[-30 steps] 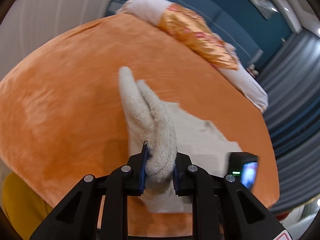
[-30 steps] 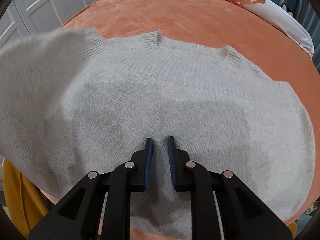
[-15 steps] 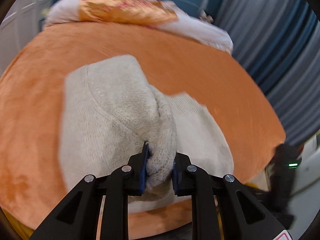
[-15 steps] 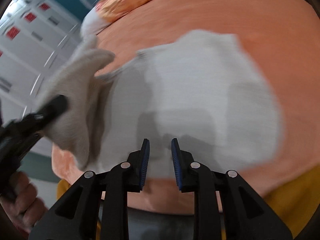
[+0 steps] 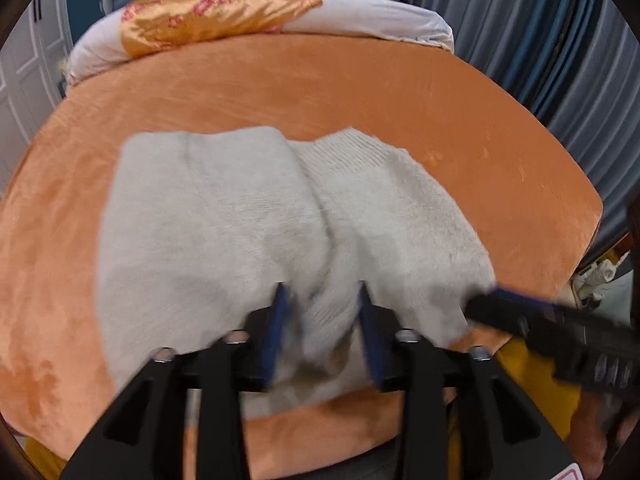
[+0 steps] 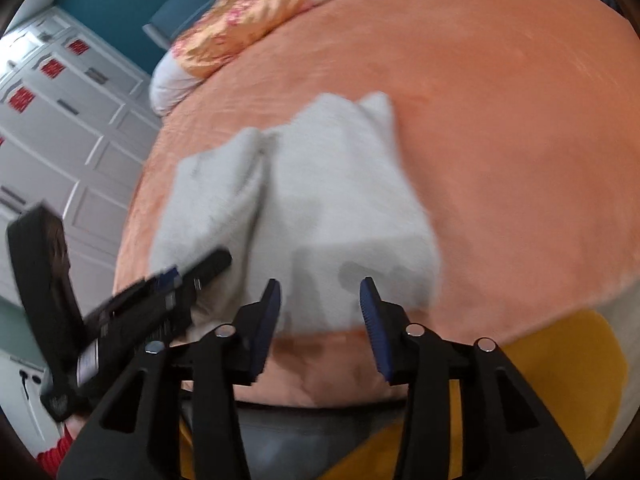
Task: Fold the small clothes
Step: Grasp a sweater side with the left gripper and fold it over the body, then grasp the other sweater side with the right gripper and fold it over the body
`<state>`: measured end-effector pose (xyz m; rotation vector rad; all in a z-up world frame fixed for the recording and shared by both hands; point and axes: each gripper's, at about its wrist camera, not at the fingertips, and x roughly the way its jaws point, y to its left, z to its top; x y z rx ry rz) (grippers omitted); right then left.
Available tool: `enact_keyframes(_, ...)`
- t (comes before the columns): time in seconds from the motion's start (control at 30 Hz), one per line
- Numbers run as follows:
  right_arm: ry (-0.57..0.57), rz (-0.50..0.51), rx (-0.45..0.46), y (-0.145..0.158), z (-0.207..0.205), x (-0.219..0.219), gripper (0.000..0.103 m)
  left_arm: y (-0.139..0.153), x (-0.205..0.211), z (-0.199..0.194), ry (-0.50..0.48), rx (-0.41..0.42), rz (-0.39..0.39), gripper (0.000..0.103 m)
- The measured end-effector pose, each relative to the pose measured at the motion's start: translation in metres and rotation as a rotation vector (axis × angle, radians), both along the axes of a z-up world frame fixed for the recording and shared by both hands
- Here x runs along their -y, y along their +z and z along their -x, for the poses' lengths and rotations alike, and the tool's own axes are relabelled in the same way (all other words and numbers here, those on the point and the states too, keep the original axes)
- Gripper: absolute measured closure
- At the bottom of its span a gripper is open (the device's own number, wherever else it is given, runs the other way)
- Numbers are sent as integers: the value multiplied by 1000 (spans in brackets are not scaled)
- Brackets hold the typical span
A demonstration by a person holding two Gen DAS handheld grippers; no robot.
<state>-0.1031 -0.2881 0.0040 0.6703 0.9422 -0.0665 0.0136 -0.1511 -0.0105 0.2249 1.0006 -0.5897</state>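
Note:
A cream knitted sweater (image 5: 224, 216) lies on the orange bed (image 5: 360, 92), its left side folded over the middle. It also shows in the right wrist view (image 6: 332, 200). My left gripper (image 5: 320, 320) has its jaws parted, with a bunch of the sweater's hem loose between them. In the right wrist view it (image 6: 192, 276) reaches in from the left onto the sweater's near edge. My right gripper (image 6: 320, 312) is open and empty, just above the sweater's near right corner. It shows at the right in the left wrist view (image 5: 496, 300).
A white pillow with an orange satin cover (image 5: 216, 16) lies at the bed's far end. Grey-blue curtains (image 5: 560, 40) hang on the right. White cupboard doors (image 6: 60, 112) stand on the left. A yellow cloth (image 6: 560, 360) hangs below the bed's near edge.
My left gripper has carried the sweater's side over the middle, lowered it and opened its jaws. My right gripper has opened wider and drawn back to the sweater's near edge.

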Motion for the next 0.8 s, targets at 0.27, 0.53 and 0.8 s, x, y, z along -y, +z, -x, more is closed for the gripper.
enact_keyframes(0.27,86,-42,-13,-2,-72,-27,31,-8,-65,21,95,29,-107,33)
enact_keyframes(0.53,115,-65,-127,-30,-110,-53,29,-36,-97,3,208,-49,-130,33)
enact_keyframes(0.8,117,-41,-157,-26,-119,-66,32,-47,-105,1,203,-101,-100,32)
